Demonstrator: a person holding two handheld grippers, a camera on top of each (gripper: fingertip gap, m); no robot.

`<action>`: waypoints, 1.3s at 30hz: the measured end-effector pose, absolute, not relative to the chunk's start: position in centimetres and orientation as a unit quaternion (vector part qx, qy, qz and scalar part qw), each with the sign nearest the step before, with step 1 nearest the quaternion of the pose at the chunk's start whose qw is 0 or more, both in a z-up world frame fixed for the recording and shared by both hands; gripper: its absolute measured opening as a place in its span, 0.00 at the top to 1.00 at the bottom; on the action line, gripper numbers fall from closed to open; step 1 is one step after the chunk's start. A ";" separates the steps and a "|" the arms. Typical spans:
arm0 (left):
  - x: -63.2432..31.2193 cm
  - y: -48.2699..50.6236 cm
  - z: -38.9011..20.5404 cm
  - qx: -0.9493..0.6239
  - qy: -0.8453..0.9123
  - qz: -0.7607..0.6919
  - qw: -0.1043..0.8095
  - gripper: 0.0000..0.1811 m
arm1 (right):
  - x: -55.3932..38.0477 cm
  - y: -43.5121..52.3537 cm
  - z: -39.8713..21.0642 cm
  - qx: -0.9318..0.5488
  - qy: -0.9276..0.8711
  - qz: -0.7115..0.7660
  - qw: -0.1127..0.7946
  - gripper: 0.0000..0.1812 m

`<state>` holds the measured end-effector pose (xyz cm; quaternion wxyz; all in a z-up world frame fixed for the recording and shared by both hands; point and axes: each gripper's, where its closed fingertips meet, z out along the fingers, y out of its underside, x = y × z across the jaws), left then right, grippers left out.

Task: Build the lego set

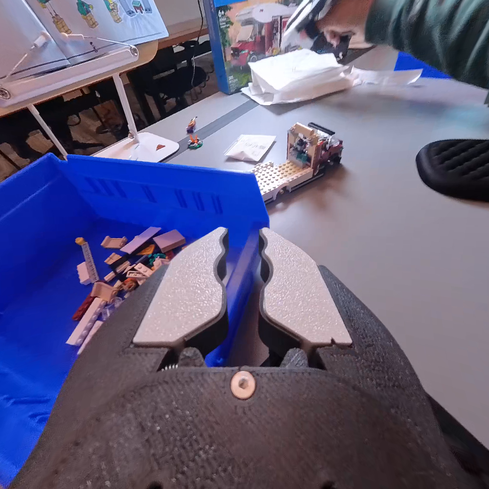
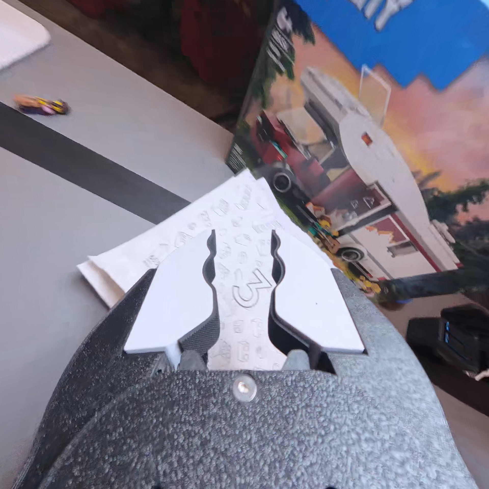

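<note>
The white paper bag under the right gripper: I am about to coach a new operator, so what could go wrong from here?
The right gripper is open over the white paper bag, which lies on other bags; it might pinch several.

The set box stands close behind; a push could tip it.

The left gripper straddles the blue bin wall and could snag it.

The far hand (image 1: pixel 336 31) is a blur. The set's box (image 2: pixel 370 148) runs past the frame, smeared. The left gripper (image 1: pixel 243 235) hides part of the brick pile (image 1: pixel 124 264).

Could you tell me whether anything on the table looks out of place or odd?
One small thing: a red piece lies alone on the white stand base, apart from the loose pieces in the blue bin. Nothing else looks spilled or damaged.
</note>
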<state>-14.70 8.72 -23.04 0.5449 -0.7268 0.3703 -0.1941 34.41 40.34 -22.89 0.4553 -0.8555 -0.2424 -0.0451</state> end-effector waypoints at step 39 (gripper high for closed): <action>-25.8 3.2 -29.6 -0.840 0.431 0.023 0.330 0.86 | 9.0 30.3 -30.7 -0.776 -0.539 0.170 0.282 0.71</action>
